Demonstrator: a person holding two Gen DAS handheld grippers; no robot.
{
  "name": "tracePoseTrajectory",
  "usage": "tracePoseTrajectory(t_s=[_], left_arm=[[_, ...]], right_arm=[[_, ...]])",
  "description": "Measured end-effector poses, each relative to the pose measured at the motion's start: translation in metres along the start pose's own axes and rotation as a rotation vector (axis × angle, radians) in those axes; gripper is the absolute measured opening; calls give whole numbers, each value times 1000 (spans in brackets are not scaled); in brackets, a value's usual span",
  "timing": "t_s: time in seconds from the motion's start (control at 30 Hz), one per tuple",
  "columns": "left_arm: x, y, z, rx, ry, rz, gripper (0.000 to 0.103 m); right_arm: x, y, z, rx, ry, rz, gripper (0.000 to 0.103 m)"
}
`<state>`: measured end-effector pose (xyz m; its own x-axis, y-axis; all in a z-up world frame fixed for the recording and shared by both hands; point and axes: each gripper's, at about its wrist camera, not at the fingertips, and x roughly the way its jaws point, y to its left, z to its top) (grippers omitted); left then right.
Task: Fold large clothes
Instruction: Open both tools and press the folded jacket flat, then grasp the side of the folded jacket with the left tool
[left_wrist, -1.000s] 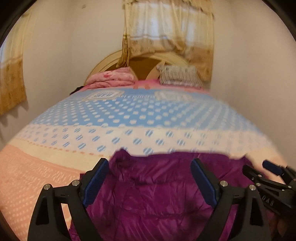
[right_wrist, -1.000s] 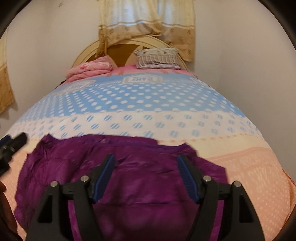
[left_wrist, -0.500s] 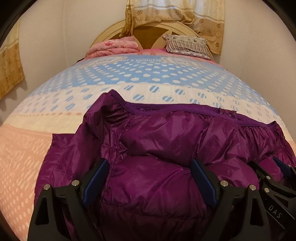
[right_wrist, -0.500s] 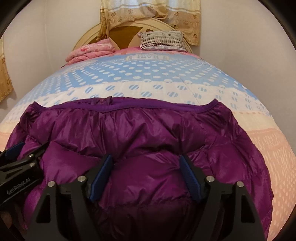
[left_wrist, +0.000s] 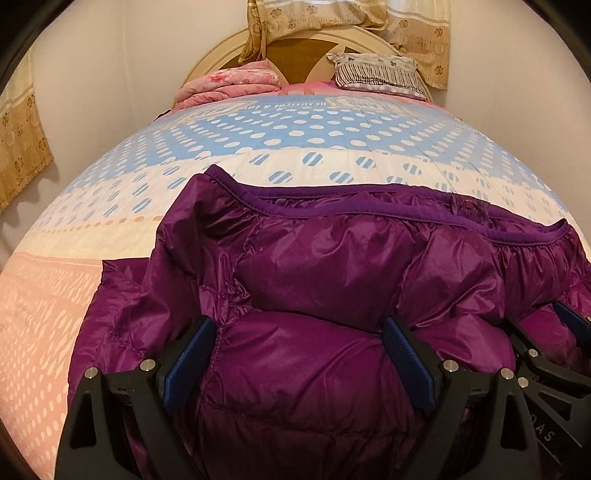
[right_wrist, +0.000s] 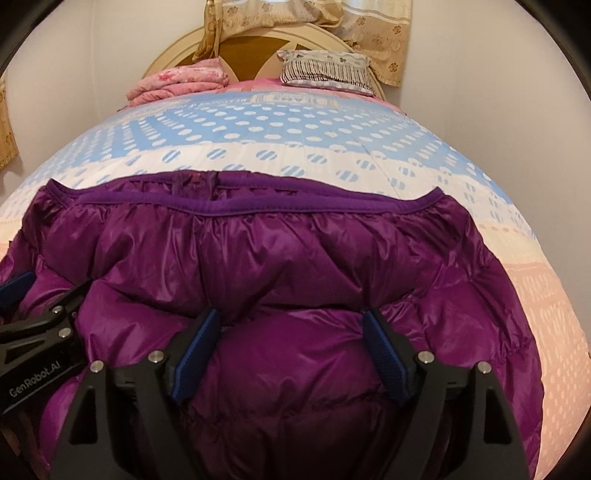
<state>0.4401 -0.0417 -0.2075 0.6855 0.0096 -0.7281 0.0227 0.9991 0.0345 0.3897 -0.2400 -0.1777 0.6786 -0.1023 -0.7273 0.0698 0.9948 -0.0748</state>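
Observation:
A shiny purple puffer jacket (left_wrist: 332, 266) lies on the bed, its elastic hem edge toward the headboard; it also fills the lower right wrist view (right_wrist: 280, 258). My left gripper (left_wrist: 299, 354) is open, its blue-padded fingers straddling a puffy fold of the jacket's near part. My right gripper (right_wrist: 291, 343) is open too, fingers either side of a puffy fold. Each gripper shows at the edge of the other's view: the right gripper (left_wrist: 546, 354) on the right, the left gripper (right_wrist: 33, 317) on the left.
The bed has a polka-dot cover (left_wrist: 295, 133) in blue, cream and pink bands. A folded pink blanket (left_wrist: 229, 85) and a striped pillow (left_wrist: 376, 74) lie by the headboard. Walls stand close on both sides, with curtains (left_wrist: 351, 22) behind.
Both grippers have dropped and come closer to the jacket, which now fills the lower views. The jacket's far part has come over toward me, hem edge now showing. Both grippers stayed open.

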Motion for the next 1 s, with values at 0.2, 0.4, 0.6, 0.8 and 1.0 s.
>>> tracePoseTrajectory(t_s=[0.2,0.4,0.6,0.8,1.0], left_arm=[[1,1,0,-1,4,1,93],[1,0,0,-1,5,1,93],[0,3,2,-7,27,-17,93],[-73,51,-9,-87,-51,-98,93],[-110,107,-72,-111,-83,3,93]], right_arm=[[3,1,0,-4,19,3,84],[5,0,0,-8,26,2,84],[5,0,0,-8,30,2,84],[-45,-12,-9,6,-5,84,87],[-99,8,-57,-60,-95,118,98]])
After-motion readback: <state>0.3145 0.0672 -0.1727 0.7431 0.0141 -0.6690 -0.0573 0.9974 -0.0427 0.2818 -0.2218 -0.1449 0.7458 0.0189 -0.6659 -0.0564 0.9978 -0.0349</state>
